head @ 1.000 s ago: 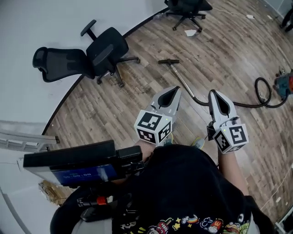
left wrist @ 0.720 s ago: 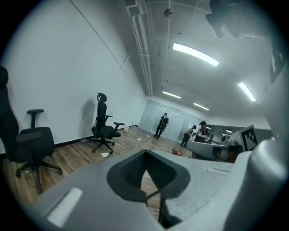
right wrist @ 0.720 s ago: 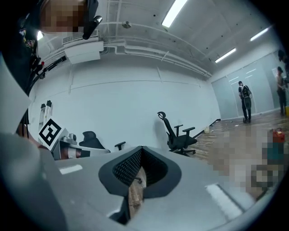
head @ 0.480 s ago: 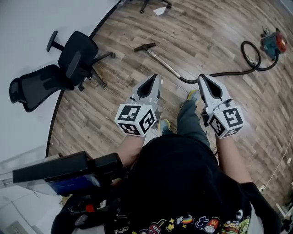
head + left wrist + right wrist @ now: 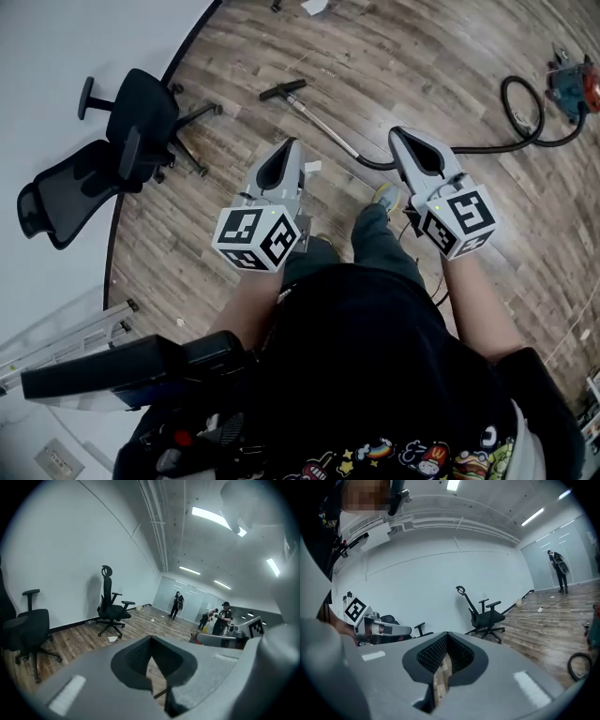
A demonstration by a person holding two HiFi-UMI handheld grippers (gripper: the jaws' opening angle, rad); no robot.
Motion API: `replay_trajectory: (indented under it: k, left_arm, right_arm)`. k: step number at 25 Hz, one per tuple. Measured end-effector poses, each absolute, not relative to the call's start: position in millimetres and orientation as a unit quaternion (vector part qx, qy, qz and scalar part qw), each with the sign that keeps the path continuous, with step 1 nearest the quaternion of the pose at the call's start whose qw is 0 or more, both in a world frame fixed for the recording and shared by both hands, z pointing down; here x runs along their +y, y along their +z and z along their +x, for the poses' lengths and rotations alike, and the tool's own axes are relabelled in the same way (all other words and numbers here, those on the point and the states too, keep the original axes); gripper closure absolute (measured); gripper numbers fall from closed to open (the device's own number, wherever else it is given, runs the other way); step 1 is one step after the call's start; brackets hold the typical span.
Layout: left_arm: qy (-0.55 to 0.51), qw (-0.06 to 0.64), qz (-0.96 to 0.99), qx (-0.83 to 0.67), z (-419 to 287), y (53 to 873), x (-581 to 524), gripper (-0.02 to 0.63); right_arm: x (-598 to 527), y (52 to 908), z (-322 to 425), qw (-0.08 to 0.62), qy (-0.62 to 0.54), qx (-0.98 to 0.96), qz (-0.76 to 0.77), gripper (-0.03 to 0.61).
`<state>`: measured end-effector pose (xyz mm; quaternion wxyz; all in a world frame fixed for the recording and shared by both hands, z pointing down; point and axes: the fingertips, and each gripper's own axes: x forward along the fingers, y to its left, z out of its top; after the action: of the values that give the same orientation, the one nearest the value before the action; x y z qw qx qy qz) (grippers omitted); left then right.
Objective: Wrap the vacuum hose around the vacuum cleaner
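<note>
The red and blue vacuum cleaner sits on the wood floor at the far right of the head view. Its black hose loops beside it and runs left across the floor to a metal wand with a black floor head. My left gripper and right gripper hover side by side above the floor, both shut and holding nothing. The wand's bend lies on the floor between them, well below. In the right gripper view, part of the hose loop shows at the lower right.
Two black office chairs stand near the curved white wall at the left. A scrap of paper lies on the floor by the left gripper. Other people stand far off by a glass wall. My shoes are below the grippers.
The head view has swung, so the chairs, wand and vacuum cleaner sit differently in the frame. Both grippers have stayed shut and empty, held side by side in front of me.
</note>
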<state>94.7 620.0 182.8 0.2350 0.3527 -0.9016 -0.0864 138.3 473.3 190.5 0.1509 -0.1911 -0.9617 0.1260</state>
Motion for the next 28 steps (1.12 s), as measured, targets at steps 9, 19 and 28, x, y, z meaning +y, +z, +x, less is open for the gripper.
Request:
replay_trajectory:
  k: [9, 19, 28]
  left_arm:
    - [-0.091, 0.245, 0.335, -0.905, 13, 200, 597, 0.614]
    - [-0.106, 0.253, 0.387, -0.880, -107, 208, 652, 0.614]
    - [-0.102, 0.330, 0.426, -0.836, -176, 313, 663, 0.614]
  right_arm:
    - [452, 216, 62, 0.172, 0.126, -0.956, -0.201, 0.555]
    - [547, 216, -37, 0.190, 0.098, -0.960, -0.178, 0.555]
    - [579, 290, -101, 0.234, 0.091, -0.962, -0.106, 0.554]
